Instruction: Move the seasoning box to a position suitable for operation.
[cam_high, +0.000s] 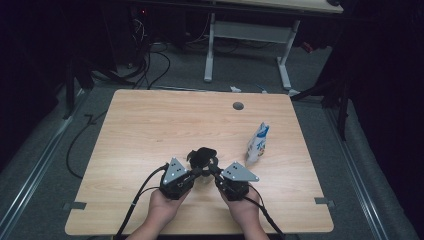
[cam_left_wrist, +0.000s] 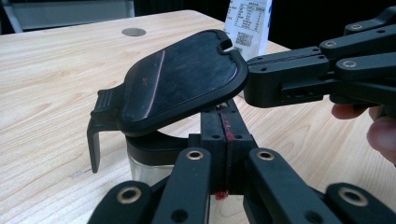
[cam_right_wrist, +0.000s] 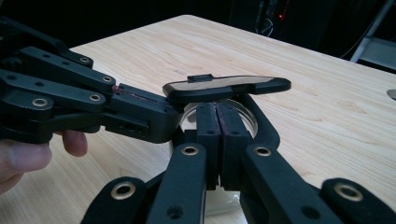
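**Both tongs closed at a lidded glass jar, mid-table**

Left tongs (cam_high: 196, 172): jaws pressed together, no gap between the pads in the left gripper view (cam_left_wrist: 226, 140). They sit at the rim of the glass jar (cam_left_wrist: 147, 168), under its raised black lid (cam_left_wrist: 180, 81). Whether the pads pinch a thin part of the lid collar cannot be told.

Right tongs (cam_high: 216, 174): jaws likewise together, seen in the right gripper view (cam_right_wrist: 217, 135). Tips lie against the near side of the jar mouth (cam_right_wrist: 243, 114). In the left gripper view the right tongs' tips meet the lid's edge from the side.

Lid: tilted up on its hinge, flat and dark, with a latch tab (cam_left_wrist: 95, 140) hanging on the side away from the right tongs. In the right gripper view it lies edge-on (cam_right_wrist: 226, 86) just above those tips.

Jar stands on the table (cam_high: 150, 130), between the two tongs, directly ahead of both hands (cam_high: 167, 207).

White and blue pouch (cam_high: 258, 142) stands upright beyond the right tongs, apart from the jar
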